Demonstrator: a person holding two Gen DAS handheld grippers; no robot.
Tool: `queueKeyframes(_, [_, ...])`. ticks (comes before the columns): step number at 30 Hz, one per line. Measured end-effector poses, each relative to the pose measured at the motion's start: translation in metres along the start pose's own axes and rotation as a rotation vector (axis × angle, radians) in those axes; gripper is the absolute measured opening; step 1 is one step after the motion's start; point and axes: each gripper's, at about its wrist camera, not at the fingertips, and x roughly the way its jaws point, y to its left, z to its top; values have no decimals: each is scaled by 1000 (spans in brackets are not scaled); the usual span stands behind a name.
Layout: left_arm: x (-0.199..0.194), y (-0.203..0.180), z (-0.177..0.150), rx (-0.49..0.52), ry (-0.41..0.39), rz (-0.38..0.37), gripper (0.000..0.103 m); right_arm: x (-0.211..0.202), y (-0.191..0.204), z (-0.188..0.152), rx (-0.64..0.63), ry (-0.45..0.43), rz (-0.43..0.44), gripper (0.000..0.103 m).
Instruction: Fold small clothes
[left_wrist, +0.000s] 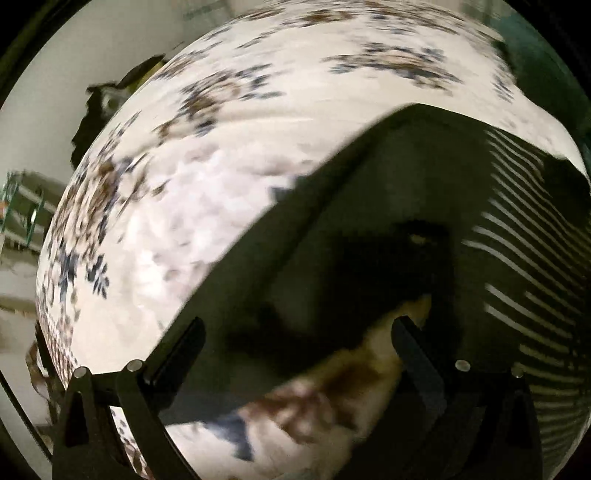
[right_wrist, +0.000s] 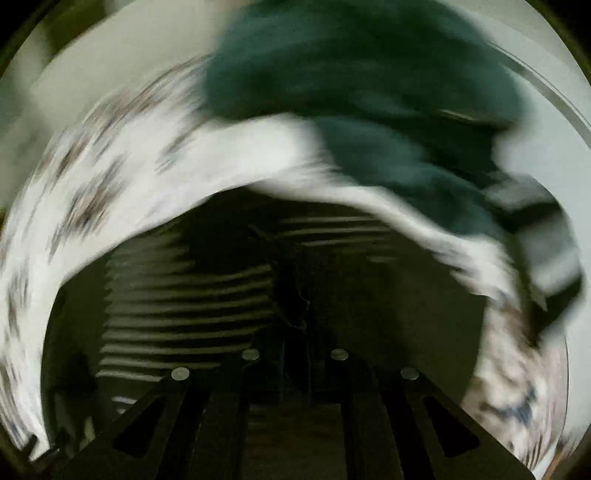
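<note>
The left hand-held gripper (left_wrist: 295, 332) is seen with its fingers spread wide over a dark striped garment (left_wrist: 424, 184), nothing clenched. The right hand-held gripper (right_wrist: 295, 354) appears narrowed on the same striped garment (right_wrist: 192, 295), though blur leaves its state unclear. A floral bedsheet (left_wrist: 221, 129) lies beyond, toward eleven o'clock. A dark green garment (right_wrist: 351, 74) is heaped at twelve o'clock. A fold could be spoiled if the bedsheet is pinched along with the cloth.
</note>
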Motion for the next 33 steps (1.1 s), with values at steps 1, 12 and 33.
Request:
queueKeyframes(1, [4,11,1,-18,5,2,103,17,45,-1,-73,20,-4,8])
queueKeyframes(12, [33,89,-8,-159,56,-20,103,60,196,-57,-290,129,-28,16])
queueKeyframes(33, [78,196,-125,-731,286,-297,101,-19,-66,-223,191,385,139,78])
